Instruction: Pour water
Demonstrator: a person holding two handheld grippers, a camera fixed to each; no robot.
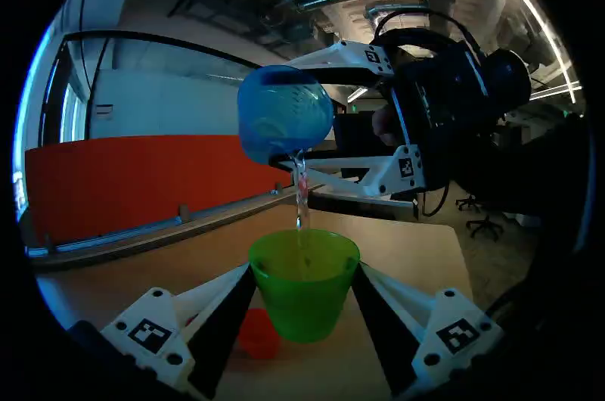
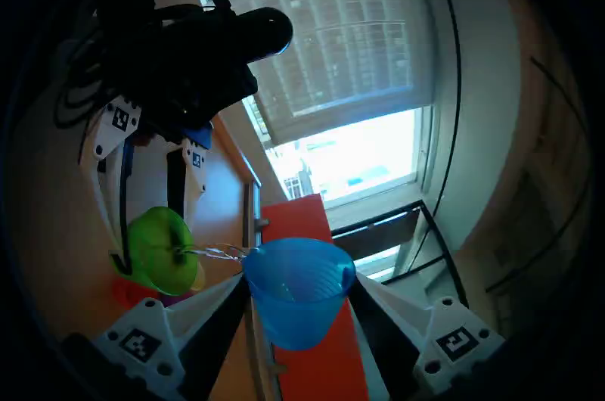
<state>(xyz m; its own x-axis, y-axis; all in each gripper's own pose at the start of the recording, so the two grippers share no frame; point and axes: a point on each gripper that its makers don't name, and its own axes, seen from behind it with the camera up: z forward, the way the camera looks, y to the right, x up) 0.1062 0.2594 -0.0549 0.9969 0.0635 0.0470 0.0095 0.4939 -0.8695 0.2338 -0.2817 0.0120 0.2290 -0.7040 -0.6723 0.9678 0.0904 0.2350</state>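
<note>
In the left gripper view my left gripper is shut on a green cup, held upright just above the wooden table. Above it the right gripper holds a blue cup tipped over, and a thin stream of water falls from its rim into the green cup. In the right gripper view my right gripper is shut on the blue cup. Water runs from its lip across to the green cup, which the left gripper holds.
A small red cup lies on the table beside the green cup, near my left finger. An orange partition with a rail runs along the table's far edge. Office chairs stand beyond the right end. A bright window is behind.
</note>
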